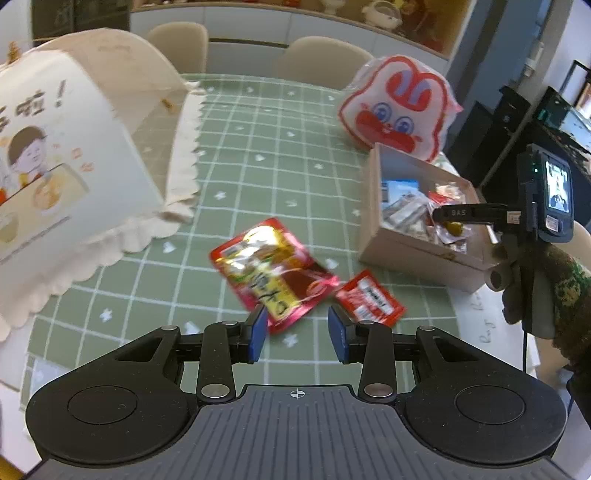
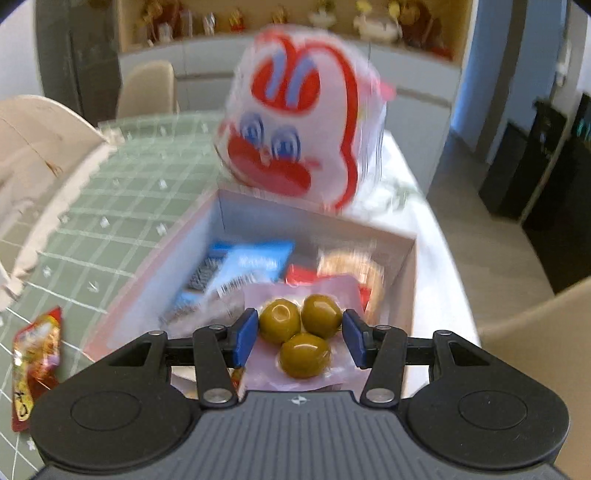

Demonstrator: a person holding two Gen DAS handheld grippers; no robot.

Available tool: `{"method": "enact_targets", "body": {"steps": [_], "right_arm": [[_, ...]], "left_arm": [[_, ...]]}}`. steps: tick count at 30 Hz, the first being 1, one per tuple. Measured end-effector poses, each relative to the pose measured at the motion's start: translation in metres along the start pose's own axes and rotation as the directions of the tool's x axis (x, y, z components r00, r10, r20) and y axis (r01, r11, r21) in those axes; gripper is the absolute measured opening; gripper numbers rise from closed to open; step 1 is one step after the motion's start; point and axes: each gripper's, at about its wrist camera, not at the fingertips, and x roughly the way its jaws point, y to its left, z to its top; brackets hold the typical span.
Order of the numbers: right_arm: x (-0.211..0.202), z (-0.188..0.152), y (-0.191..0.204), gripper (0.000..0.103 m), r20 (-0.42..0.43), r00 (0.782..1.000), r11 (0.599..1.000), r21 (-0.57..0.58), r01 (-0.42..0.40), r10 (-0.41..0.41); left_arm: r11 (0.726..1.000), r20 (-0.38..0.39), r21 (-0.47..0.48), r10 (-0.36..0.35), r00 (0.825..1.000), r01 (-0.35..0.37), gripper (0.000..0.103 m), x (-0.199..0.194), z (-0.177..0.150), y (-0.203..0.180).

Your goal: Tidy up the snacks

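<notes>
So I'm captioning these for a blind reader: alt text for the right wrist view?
The right tool hangs over an open box of snacks, a clear pack of three green olives between its fingers. A red-and-white bunny bag stands behind the box.

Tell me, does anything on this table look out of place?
Yes. Two red snack packets, a large one and a small one, lie loose and askew on the green tablecloth, outside the box holding the other snacks.

home dining room: table with green checked cloth (image 1: 258,155), beige chairs (image 1: 325,59), mesh food cover (image 1: 85,147), shelf of figurines (image 2: 369,22)
</notes>
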Motion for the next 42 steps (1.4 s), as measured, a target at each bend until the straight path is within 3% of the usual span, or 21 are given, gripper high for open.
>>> {"method": "enact_targets", "body": {"steps": [5, 10, 12, 16, 20, 24, 29, 35, 39, 40, 42], "right_arm": [[-0.015, -0.002, 0.004, 0.057, 0.033, 0.999, 1.0, -0.007, -0.03, 0.031], [-0.067, -0.008, 0.046, 0.069, 0.23, 0.973, 0.986, -0.162, 0.04, -0.002], [-0.083, -0.011, 0.064, 0.07, 0.262, 0.964, 0.979, -0.201, 0.017, 0.037], [-0.088, -0.02, 0.107, 0.072, 0.153, 0.969, 0.958, -0.241, -0.154, 0.194], [-0.07, -0.033, 0.149, 0.068, 0.051, 0.957, 0.935, -0.235, -0.266, 0.285], [-0.039, -0.039, 0.185, 0.038, 0.0, 0.962, 0.932, -0.25, -0.263, 0.272], [-0.007, -0.047, 0.193, 0.028, -0.012, 0.982, 0.973, -0.14, -0.186, 0.186], [-0.032, -0.08, 0.179, 0.029, -0.05, 0.944, 0.945, 0.021, -0.326, 0.327], [-0.051, -0.113, 0.174, 0.029, -0.097, 0.9, 0.903, 0.105, -0.416, 0.426], [-0.059, -0.121, 0.17, 0.029, -0.093, 0.895, 0.898, 0.119, -0.424, 0.436], [-0.077, -0.133, 0.161, 0.029, -0.064, 0.909, 0.908, 0.108, -0.404, 0.412]], "left_arm": [[1.0, -0.018, -0.004, 0.012, 1.0, -0.013, 0.04, -0.004, -0.004, 0.014], [1.0, -0.022, 0.01, 0.007, 1.0, -0.007, 0.04, -0.001, 0.001, 0.027], [1.0, -0.021, 0.017, 0.005, 1.0, -0.005, 0.04, 0.001, 0.002, 0.032], [1.0, -0.027, 0.025, 0.002, 1.0, -0.001, 0.04, 0.004, 0.004, 0.044], [0.999, -0.062, -0.025, -0.027, 0.998, 0.025, 0.04, 0.014, -0.003, 0.069], [0.995, -0.114, -0.094, -0.037, 0.993, 0.026, 0.04, 0.023, -0.015, 0.101], [0.987, -0.155, -0.162, -0.015, 0.988, -0.011, 0.04, 0.027, -0.03, 0.138], [0.98, -0.18, -0.198, -0.006, 0.984, -0.03, 0.04, 0.037, -0.034, 0.162], [0.985, -0.155, -0.172, -0.039, 0.987, 0.011, 0.04, 0.044, -0.028, 0.157], [0.987, -0.14, -0.159, -0.053, 0.989, 0.031, 0.04, 0.045, -0.027, 0.153], [0.99, -0.117, -0.123, -0.081, 0.99, 0.067, 0.04, 0.049, -0.023, 0.143]]}}
